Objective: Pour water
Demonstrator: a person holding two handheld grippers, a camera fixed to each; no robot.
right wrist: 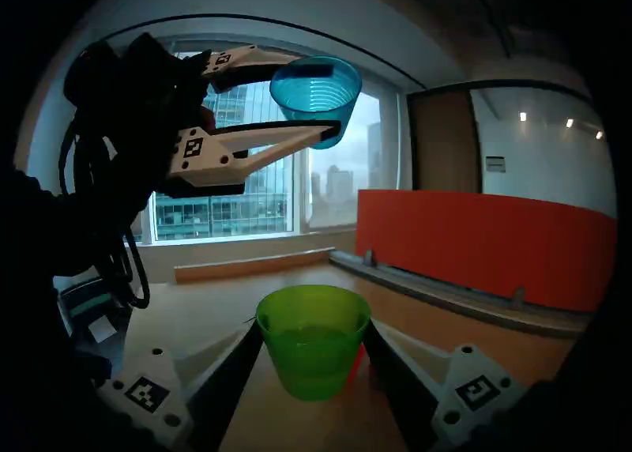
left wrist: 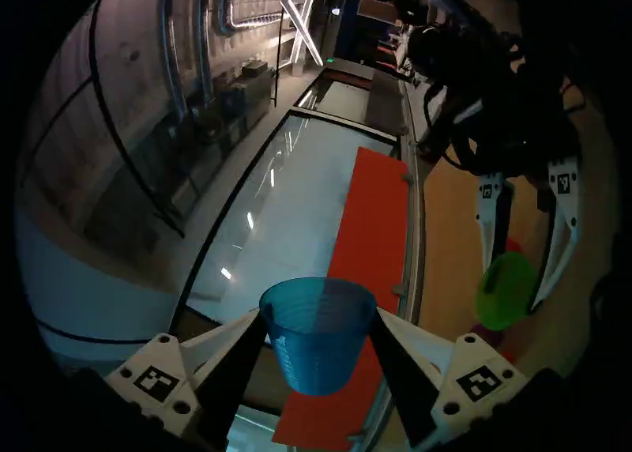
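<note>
Left hand-held gripper [right wrist: 336, 98] closed on a tipped blue cup [right wrist: 312, 88] at 12 o'clock. Right hand-held gripper [right wrist: 314, 337] closed on a green cup [right wrist: 314, 361] at 6 o'clock. Green cup may hold water, so pouring looks largely done.

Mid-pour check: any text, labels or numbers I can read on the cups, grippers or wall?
None readable.
On the blue cup and green cup: no print visible.
On the left gripper and right gripper: square coded tags, no letters.
On the wall plaque: too small to read.
</note>
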